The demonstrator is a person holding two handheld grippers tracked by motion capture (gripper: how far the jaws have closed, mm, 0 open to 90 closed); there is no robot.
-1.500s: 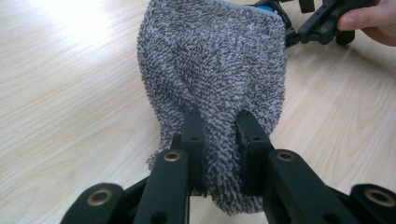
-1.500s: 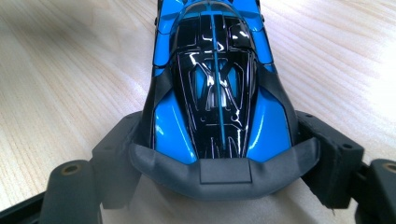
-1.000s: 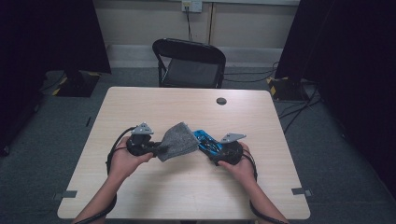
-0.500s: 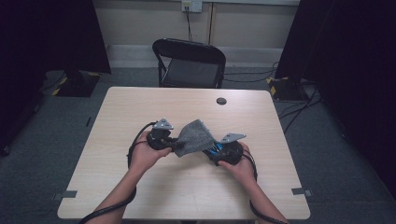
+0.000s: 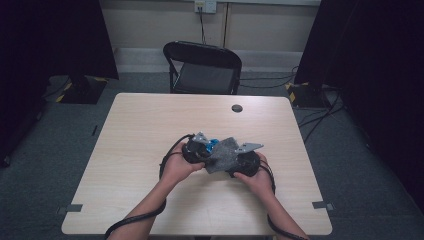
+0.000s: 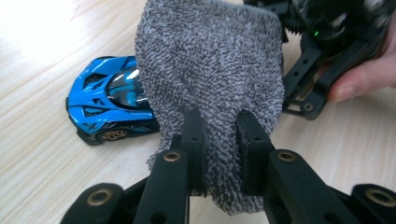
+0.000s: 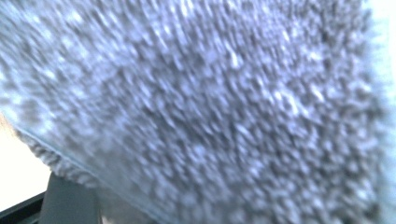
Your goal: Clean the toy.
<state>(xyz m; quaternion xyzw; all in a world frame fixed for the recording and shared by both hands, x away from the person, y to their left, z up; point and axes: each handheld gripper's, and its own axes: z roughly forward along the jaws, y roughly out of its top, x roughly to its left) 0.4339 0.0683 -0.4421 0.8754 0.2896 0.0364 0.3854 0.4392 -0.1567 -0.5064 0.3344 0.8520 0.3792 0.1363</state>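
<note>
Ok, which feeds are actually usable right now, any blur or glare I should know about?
Left gripper view: sharp on the grey cloth and blue toy car, though the table glares white at top left. Right gripper view: the cloth sits against the lens, a blurred grey weave. High view: evenly lit table, dark surroundings, small detail lost.

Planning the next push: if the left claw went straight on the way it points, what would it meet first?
Beyond the cloth it grips, probably the right claw, close behind; depth is unclear.
</note>
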